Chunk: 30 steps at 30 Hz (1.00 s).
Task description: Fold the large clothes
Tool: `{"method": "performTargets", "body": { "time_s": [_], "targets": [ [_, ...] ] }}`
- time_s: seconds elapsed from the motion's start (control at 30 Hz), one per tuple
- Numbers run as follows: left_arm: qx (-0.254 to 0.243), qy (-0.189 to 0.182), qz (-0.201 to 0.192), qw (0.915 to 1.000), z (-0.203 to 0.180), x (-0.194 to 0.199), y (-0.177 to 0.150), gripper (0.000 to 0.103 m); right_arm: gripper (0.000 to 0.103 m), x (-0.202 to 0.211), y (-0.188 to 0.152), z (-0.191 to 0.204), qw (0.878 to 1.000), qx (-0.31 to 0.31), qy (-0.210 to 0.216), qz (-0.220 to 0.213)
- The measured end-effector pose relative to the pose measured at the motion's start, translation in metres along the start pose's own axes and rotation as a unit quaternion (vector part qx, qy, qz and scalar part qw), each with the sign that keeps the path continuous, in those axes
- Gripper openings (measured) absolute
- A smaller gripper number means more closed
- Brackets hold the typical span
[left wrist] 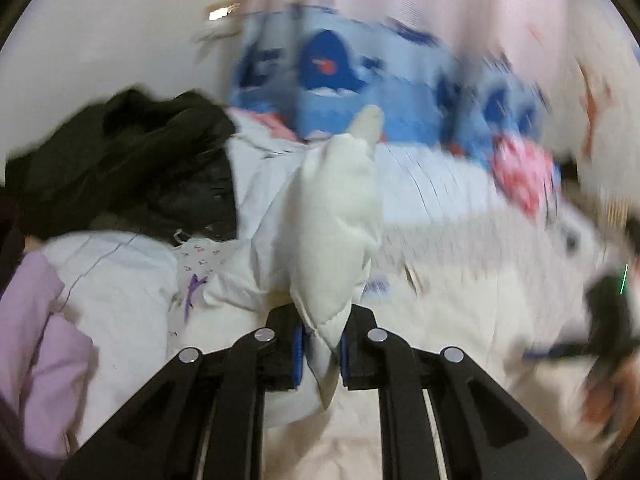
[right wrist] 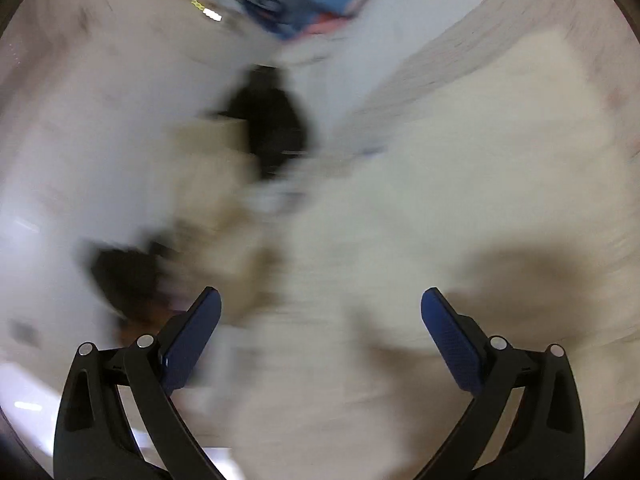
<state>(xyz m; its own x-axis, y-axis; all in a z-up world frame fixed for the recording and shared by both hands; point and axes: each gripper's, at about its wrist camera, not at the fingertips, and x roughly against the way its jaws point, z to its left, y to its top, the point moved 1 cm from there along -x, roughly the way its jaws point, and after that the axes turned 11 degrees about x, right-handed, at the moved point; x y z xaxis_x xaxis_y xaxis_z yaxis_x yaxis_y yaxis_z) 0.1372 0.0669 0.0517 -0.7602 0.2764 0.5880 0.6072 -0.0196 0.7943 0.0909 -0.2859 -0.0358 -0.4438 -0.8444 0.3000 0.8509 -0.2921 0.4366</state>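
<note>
closest to us in the left wrist view, our left tongs (left wrist: 320, 350) are clamped on a corner of the white padded coat (left wrist: 336, 208), which rises away from us over the bed (left wrist: 460, 300). a dark garment (left wrist: 120, 160) is heaped far left, a lilac one (left wrist: 40, 320) near left, blue patterned bedding (left wrist: 340, 92) beyond. folding looks barely begun. in the blurred right wrist view, our right tongs (right wrist: 320, 344) gape, empty, above pale cloth (right wrist: 440, 200).

White jacket (left wrist: 336, 208): quilted padded cloth, matt, stitched edge. Left gripper (left wrist: 320, 354): matt black plastic, shiny metal pins, blue textured pads. Left of jacket, dark garment (left wrist: 132, 160): soft matt cloth. Lilac garment (left wrist: 44, 344): smooth cloth.
</note>
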Motion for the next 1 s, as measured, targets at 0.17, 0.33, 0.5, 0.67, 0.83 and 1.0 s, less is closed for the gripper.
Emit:
{"method": "performTargets", "body": {
  "time_s": [0.17, 0.33, 0.5, 0.67, 0.83, 1.0],
  "targets": [
    [-0.094, -0.015, 0.022, 0.9952, -0.069, -0.005, -0.071, 0.014, 0.097, -0.01, -0.009, -0.019, 0.99, -0.097, 0.1, 0.01],
    [-0.177, -0.018, 0.021, 0.9839, -0.106, 0.002, -0.122, 0.014, 0.097, -0.024, -0.025, -0.061, 0.971, -0.206, 0.123, 0.005],
    [-0.191, -0.027, 0.038, 0.9805, -0.104, 0.001, -0.134, 0.015, 0.081, -0.031, -0.025, -0.069, 0.976, -0.185, 0.114, -0.014],
    [-0.206, -0.019, 0.046, 0.9772, -0.109, 0.009, -0.139, 0.021, 0.013, -0.042, -0.018, -0.056, 0.993, -0.107, 0.056, -0.013],
    [-0.179, -0.046, 0.035, 0.9821, -0.105, 0.047, -0.126, 0.031, 0.012, -0.009, 0.012, 0.05, 0.991, 0.11, 0.015, -0.079],
    [-0.037, -0.089, -0.04, 0.9945, -0.071, 0.11, -0.081, 0.057, 0.012, 0.088, 0.029, 0.136, 0.939, 0.255, -0.001, -0.23]
  ]
}}
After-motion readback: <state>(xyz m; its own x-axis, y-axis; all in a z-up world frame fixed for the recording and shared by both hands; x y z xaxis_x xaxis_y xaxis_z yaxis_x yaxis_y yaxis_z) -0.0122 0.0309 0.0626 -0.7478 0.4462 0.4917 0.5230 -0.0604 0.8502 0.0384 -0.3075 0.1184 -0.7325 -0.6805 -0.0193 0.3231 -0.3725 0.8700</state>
